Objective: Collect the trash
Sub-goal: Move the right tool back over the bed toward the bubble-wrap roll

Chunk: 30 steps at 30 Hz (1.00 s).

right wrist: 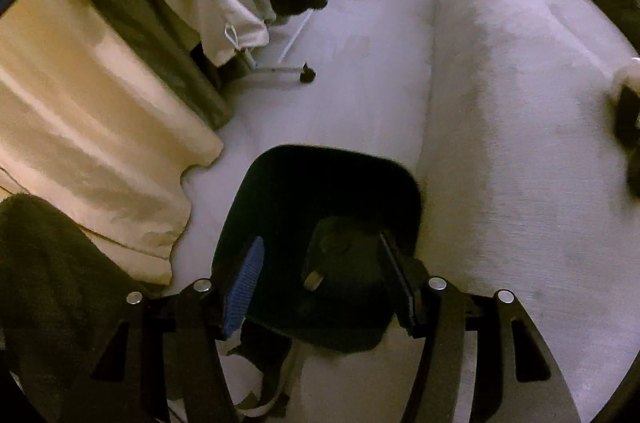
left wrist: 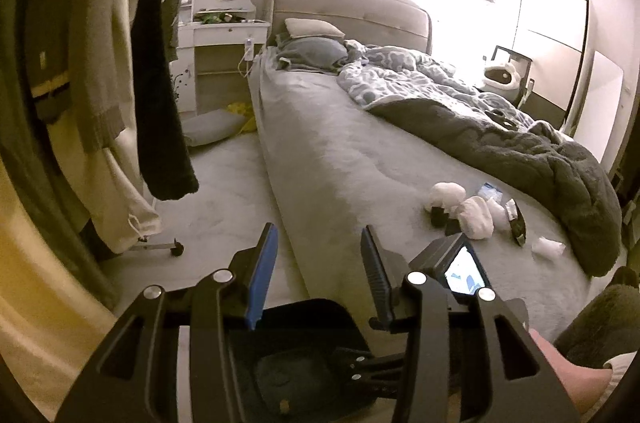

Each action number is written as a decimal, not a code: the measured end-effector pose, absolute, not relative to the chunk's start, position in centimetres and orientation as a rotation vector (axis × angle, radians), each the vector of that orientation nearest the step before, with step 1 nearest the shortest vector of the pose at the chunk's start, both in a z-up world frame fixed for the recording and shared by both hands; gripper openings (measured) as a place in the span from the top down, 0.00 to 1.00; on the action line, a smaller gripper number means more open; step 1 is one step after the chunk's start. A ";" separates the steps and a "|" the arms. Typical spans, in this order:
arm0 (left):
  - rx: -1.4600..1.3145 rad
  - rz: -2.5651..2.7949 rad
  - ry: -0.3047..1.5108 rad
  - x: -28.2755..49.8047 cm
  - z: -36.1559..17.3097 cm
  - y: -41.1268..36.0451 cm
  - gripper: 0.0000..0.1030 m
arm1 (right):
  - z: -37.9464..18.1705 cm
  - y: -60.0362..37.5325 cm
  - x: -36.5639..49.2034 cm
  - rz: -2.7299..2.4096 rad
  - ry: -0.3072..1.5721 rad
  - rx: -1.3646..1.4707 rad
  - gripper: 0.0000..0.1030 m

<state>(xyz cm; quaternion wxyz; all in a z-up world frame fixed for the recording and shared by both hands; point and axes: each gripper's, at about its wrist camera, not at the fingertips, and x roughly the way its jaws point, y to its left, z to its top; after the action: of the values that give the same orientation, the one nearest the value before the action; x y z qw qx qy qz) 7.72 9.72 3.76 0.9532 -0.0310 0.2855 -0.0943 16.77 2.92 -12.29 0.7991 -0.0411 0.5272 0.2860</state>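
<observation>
A black trash bin [right wrist: 320, 191] stands on the floor beside the bed; a small piece lies at its bottom [right wrist: 314, 279]. My right gripper [right wrist: 320, 263] is open and empty, held over the bin's mouth. My left gripper [left wrist: 318, 255] is open and empty, above the bin [left wrist: 304, 355] at the bed's edge. On the bed, to the right in the left wrist view, lie crumpled white tissues [left wrist: 474, 217], a dark wrapper [left wrist: 519, 225], a small blue-white packet [left wrist: 490, 191] and a white scrap [left wrist: 548, 247].
The grey bed [left wrist: 340, 143] has a rumpled duvet [left wrist: 500, 127] and pillows [left wrist: 314, 31]. Clothes hang on a wheeled rack at left [left wrist: 120, 63]. A cushion [left wrist: 212, 127] lies on the floor by a white dressing table [left wrist: 224, 35]. The right gripper's lit screen [left wrist: 464, 269] is close by.
</observation>
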 end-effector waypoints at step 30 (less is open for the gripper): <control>-0.003 -0.337 0.640 9.8 1.7 -1.8 0.33 | -5.6 -11.9 14.7 0.437 0.845 -0.029 0.31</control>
<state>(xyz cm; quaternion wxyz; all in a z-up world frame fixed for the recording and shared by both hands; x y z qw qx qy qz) 9.82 -1.79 1.67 0.9353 -0.0013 0.3131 -0.1648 14.73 -11.90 -5.58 0.8888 -0.0139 0.4068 0.2104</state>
